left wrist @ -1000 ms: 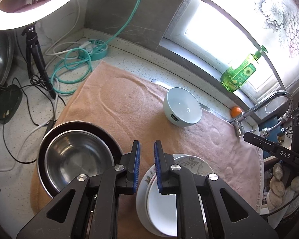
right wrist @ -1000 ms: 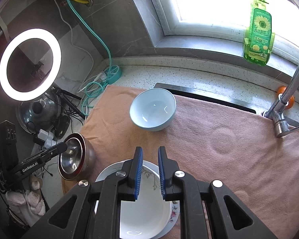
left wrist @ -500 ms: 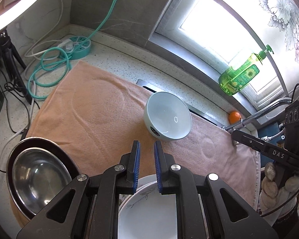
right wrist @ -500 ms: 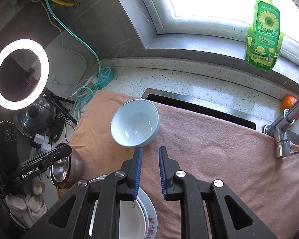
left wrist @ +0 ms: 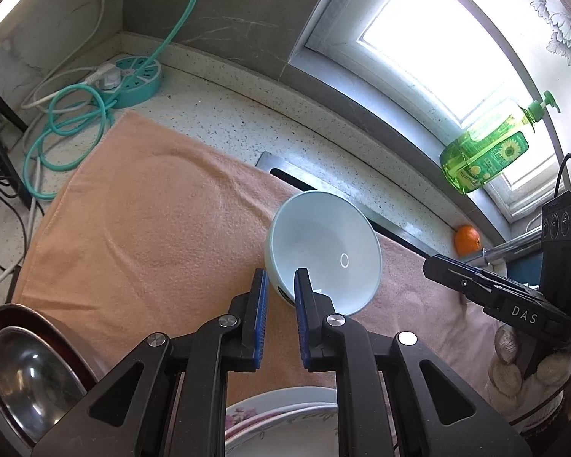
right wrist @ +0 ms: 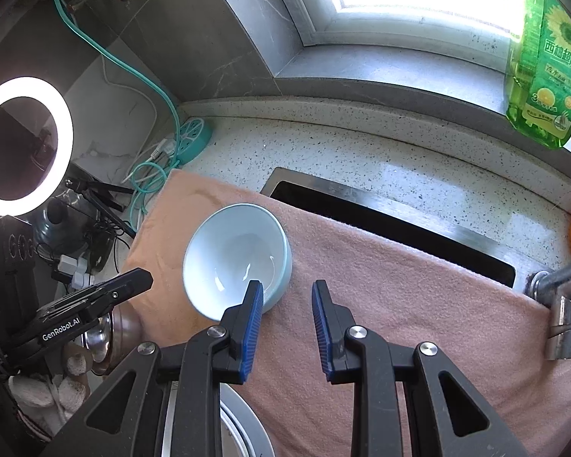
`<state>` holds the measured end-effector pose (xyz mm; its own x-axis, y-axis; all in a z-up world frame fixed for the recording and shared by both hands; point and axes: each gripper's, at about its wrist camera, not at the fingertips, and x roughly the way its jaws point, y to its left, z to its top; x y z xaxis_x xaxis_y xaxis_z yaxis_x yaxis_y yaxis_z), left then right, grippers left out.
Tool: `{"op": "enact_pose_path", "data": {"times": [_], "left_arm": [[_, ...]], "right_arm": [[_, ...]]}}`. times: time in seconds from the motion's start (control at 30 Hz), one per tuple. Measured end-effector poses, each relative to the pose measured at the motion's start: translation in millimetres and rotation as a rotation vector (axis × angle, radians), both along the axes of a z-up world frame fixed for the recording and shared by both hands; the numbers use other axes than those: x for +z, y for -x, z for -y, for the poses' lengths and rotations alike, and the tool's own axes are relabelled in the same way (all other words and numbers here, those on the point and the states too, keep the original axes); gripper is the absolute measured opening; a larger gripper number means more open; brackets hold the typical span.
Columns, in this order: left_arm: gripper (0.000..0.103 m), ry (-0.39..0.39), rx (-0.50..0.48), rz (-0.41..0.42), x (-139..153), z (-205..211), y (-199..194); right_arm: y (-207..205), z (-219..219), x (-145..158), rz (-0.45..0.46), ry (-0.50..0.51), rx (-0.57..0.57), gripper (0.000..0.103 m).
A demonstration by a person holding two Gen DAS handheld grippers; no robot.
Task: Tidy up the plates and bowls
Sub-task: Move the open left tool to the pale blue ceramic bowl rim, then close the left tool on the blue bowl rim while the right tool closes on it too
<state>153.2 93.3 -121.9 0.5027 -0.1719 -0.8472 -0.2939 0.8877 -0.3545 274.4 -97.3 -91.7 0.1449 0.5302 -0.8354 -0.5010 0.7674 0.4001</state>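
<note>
The right gripper point(right wrist: 287, 289), black-armed with blue ribbed pads, has just been opening its jaws and now holds them a moderate gap apart over the towel with nothing between them; its left pad overlaps the near rim of the bowl in this view, though contact cannot be told. The left gripper point(left wrist: 280, 280), of the same build, keeps its jaws nearly closed on nothing, its tips in front of the bowl's near wall.

A salmon-pink terry towel point(left wrist: 163, 228) covers the speckled stone counter point(right wrist: 361, 152). At its left edge sits a nested pair of steel mixing bowls point(left wrist: 30, 377). A stack of white floral-rimmed plates point(left wrist: 285, 419) lies at the near edge, under the left gripper. The pale-blue ceramic bowl point(left wrist: 323, 247) stands upright near the towel's far edge, just before the sink slot.
</note>
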Motion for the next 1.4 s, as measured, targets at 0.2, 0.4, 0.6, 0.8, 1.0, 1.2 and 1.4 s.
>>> {"op": "enact_pose_path", "data": {"times": [0.2,0.4,0.6,0.8,1.0,1.2,1.4], "left_arm": [[0.012,-0.01,0.009,-0.027,-13.2,0.0,-10.6],[0.012,-0.03,0.019,-0.035,-18.9,0.5,-15.8],[0.013,-0.038,0.022,-0.043,-23.5,0.6,-20.3],[0.012,-0.04,0.015,-0.044,-25.1,0.7,-21.4],[0.012,-0.034,0.013,-0.042,-26.6,-1.0,-21.5],[0.01,-0.024,0.0,-0.043,-27.7,-2.8,-22.3],[0.006,-0.017,-0.009,-0.044,-29.4,-2.7,-23.5]], "right_arm": [[-10.8,-11.5,-17.9,-0.025,0.005,0.016,0.024],[-22.2,-18.3,-32.7,-0.054,-0.001,0.014,0.024],[-27.8,-24.7,-42.6,-0.071,0.002,0.015,0.024],[-29.6,-32.0,-47.2,-0.073,0.011,0.021,0.024],[-29.0,-37.5,-49.4,-0.072,0.02,0.027,0.018],[-29.5,-41.3,-51.2,-0.08,0.018,0.025,0.011],[-27.6,-46.5,-48.8,-0.066,0.028,0.027,0.007]]}}
